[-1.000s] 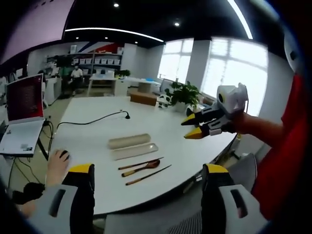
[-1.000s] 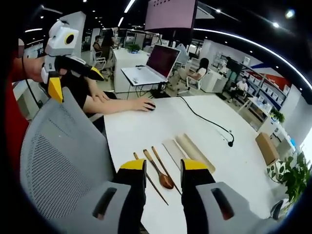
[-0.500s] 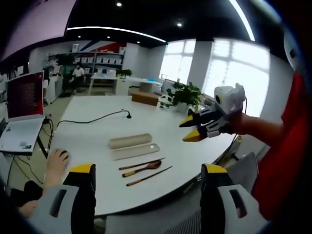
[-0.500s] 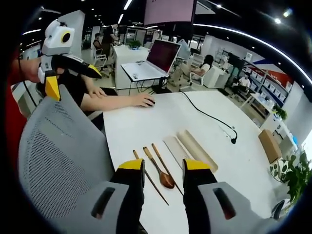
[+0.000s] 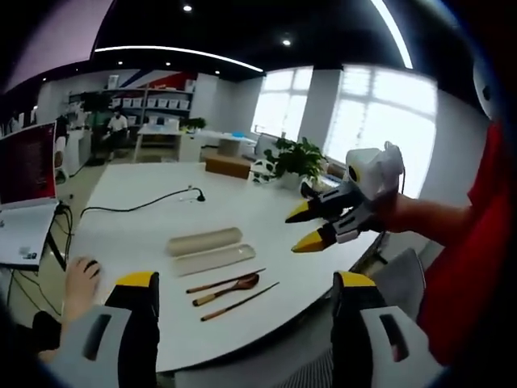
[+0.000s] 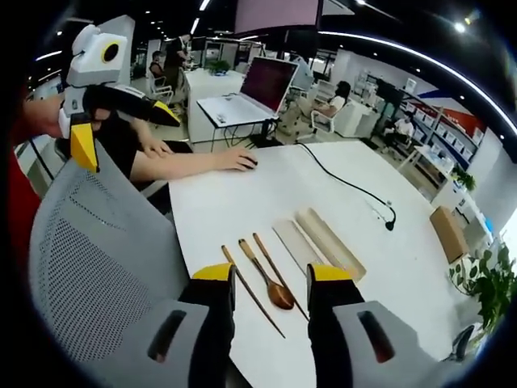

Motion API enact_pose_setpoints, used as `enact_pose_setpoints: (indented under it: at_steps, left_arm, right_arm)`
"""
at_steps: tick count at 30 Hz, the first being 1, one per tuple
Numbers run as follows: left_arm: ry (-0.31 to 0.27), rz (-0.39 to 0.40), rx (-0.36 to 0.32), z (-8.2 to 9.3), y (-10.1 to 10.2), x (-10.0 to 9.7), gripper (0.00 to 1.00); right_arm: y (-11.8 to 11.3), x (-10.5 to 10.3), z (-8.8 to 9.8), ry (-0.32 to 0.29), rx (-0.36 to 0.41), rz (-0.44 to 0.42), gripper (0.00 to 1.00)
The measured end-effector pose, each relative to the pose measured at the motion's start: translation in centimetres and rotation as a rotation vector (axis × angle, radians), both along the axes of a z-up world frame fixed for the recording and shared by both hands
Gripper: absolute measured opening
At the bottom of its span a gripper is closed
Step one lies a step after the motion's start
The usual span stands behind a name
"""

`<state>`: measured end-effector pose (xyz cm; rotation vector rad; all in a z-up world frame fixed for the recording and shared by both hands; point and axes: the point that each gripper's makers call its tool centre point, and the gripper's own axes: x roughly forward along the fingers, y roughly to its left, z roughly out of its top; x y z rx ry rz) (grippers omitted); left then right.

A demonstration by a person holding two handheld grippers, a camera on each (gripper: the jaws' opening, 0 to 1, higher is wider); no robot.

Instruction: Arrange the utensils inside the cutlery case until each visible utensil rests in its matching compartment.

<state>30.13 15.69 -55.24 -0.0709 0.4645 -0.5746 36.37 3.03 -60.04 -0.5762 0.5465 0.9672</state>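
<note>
Three wooden utensils are laid side by side on the white surface (image 6: 242, 202): a spoon (image 6: 265, 277) in the middle, flanked by two thin sticks, probably chopsticks (image 6: 253, 292) (too thin and small for certainty). Beyond them lie the two halves of the cutlery case: an open tray (image 6: 296, 246) and, past it, the rounded lid (image 6: 329, 243), both beige, touching or nearly so.

Handling, as judged: the utensils are expected to be light, stiff and not fragile; the smooth wood could slip or roll under a hard pinch. Low profile on the surface, so a hold across the handle near mid-length is advised, jaws straddling one piece only. The pieces lie close together, so a neighbour could be nudged.

Right gripper (image 6: 269, 277): jaws parted, nothing held. The spoon bowl is seen between the jaw tips, the utensils directly ahead and below, not contacted; the case lies just beyond and slightly to the right.

Left gripper (image 5: 245, 283): jaws spread wide, nothing held, raised well above the surface. Utensils (image 5: 229, 288) are seen ahead between the jaws, well apart from them; the case tray (image 5: 213, 259) lies farther on.

No utensil is in the tray yet.
</note>
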Motion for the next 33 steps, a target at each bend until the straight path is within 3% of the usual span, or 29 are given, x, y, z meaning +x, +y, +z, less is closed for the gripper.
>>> enact_pose_setpoints:
  at_steps: [7, 18, 25, 31, 33]
  left_arm:
    - [-0.013, -0.004, -0.004, 0.6, 0.6, -0.6, 0.91]
    - [0.006, 0.054, 0.003, 0.7, 1.9, -3.0, 0.91]
    - [0.004, 0.165, 0.008, 1.1, 3.0, -4.3, 0.91]
    - [-0.015, 0.238, 0.016, 1.0, 2.6, -5.9, 0.93]
    - [0.024, 0.225, 0.050, 0.3, 2.6, -6.4, 0.93]
  right_arm:
    - [0.2, -0.4, -0.4, 0.009, -0.010, 0.010, 0.30]
    - [-0.1, -1.4, -2.0, 0.045, -0.020, 0.009, 0.30]
    - [0.6, -1.6, -2.2, 0.032, -0.027, 0.093, 0.29]
    - [1.5, -1.2, -3.2, 0.029, -0.035, 0.168, 0.27]
    - [1.9, -0.8, -3.3, 0.039, -0.038, 0.165, 0.26]
